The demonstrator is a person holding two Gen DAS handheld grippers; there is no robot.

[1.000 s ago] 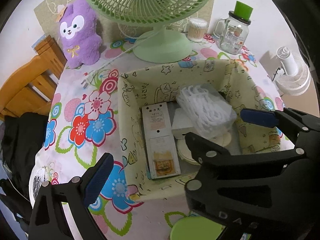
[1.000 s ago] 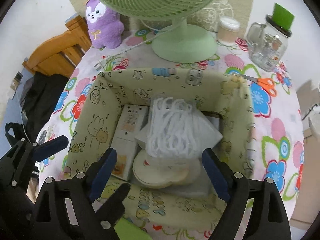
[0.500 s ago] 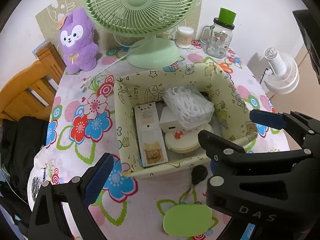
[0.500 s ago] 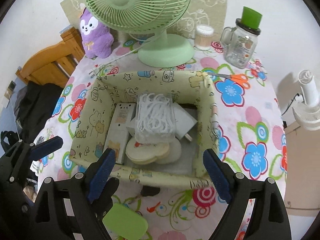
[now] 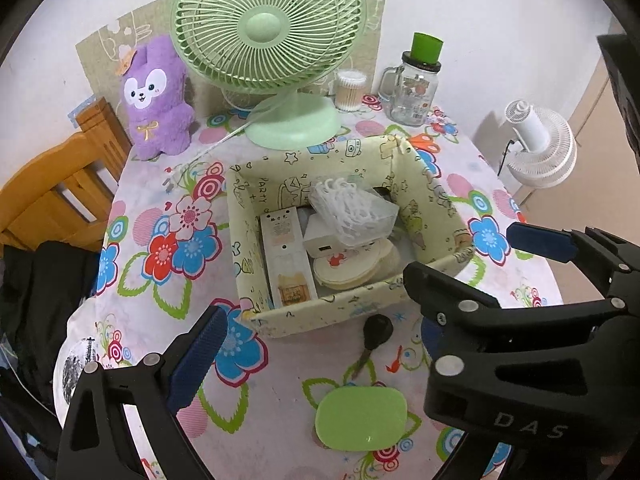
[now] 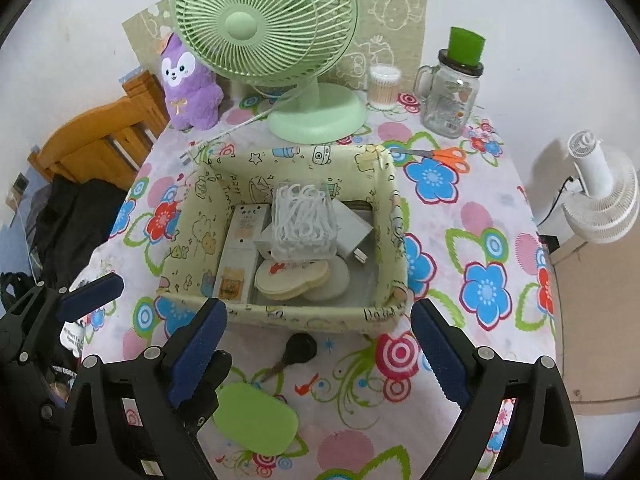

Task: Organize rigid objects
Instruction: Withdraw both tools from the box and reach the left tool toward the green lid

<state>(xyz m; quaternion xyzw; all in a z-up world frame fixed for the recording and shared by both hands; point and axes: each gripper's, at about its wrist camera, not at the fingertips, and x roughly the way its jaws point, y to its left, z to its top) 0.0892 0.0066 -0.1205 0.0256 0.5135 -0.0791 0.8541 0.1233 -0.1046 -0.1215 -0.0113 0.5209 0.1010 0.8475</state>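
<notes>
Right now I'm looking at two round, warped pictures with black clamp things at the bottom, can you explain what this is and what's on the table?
Those black clamps are hand-held grabbing tools, one in each of a person's hands. Each carries a wide-angle camera looking along its two blue-padded fingers, hence the round, bent pictures.

One picture is from the left tool, the other from the right tool. Each picture also catches part of the other tool at its edge. Both are open and hold nothing; the right one's fingers have just spread wider.

Below them is a table with a flowered cloth. On it stands a pale yellow fabric box holding a long flat packet, round pads and a clear bag of white pieces. In front of the box lie a black key and a green oval case. Behind it are a green fan, a purple plush toy, a glass jar and orange scissors.
</notes>
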